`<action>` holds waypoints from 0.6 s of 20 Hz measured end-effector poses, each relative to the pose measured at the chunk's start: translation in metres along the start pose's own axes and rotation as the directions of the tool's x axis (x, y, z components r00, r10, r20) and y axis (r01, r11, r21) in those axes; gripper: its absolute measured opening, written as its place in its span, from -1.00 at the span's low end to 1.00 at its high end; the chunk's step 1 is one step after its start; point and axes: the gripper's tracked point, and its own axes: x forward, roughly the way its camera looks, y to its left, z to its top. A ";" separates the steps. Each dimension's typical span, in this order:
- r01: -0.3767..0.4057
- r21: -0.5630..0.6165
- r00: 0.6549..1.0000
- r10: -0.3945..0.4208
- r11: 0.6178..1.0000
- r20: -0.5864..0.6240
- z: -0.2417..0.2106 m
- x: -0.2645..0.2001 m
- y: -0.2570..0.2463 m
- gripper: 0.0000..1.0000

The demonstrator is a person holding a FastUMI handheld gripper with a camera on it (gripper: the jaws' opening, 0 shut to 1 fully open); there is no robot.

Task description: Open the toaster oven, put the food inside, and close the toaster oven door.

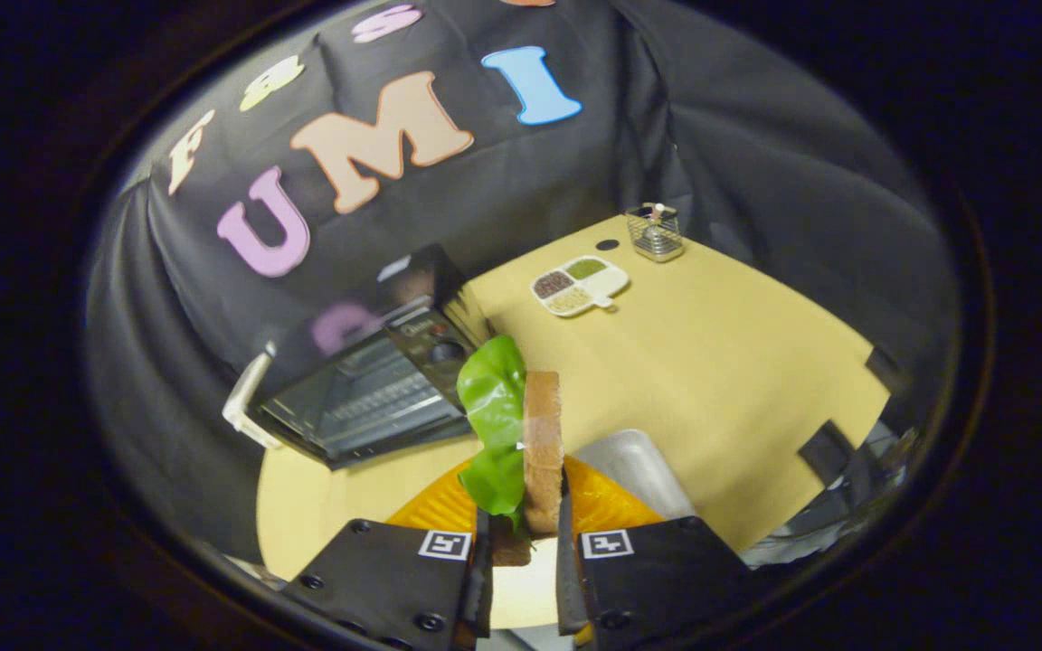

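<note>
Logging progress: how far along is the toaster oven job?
Done: the toaster oven door hangs open. In hand: the tool grips the toast with lettuce, lifted above the orange plate. Left: place the food inside, then close the door.

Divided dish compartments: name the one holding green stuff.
On the divided dish, the green compartment is the one farthest from the gripper, whose jaws clamp the sandwich.

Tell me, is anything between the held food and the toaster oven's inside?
The gripper is shut on the bread slice with lettuce. The toaster oven lies just beyond; its door looks closed, blocking the way in.
</note>
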 end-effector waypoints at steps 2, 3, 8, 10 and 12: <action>-0.054 0.096 0.998 0.051 0.994 0.028 -0.007 0.004 0.033 -0.40; -0.074 0.137 0.997 0.070 0.988 0.033 -0.014 0.007 0.048 -0.40; -0.138 0.295 0.990 0.134 0.945 0.034 -0.059 0.025 0.111 -0.40; -0.162 0.375 0.986 0.160 0.913 0.036 -0.073 0.033 0.132 -0.40; -0.181 0.461 0.983 0.172 0.869 0.061 -0.078 0.045 0.148 -0.40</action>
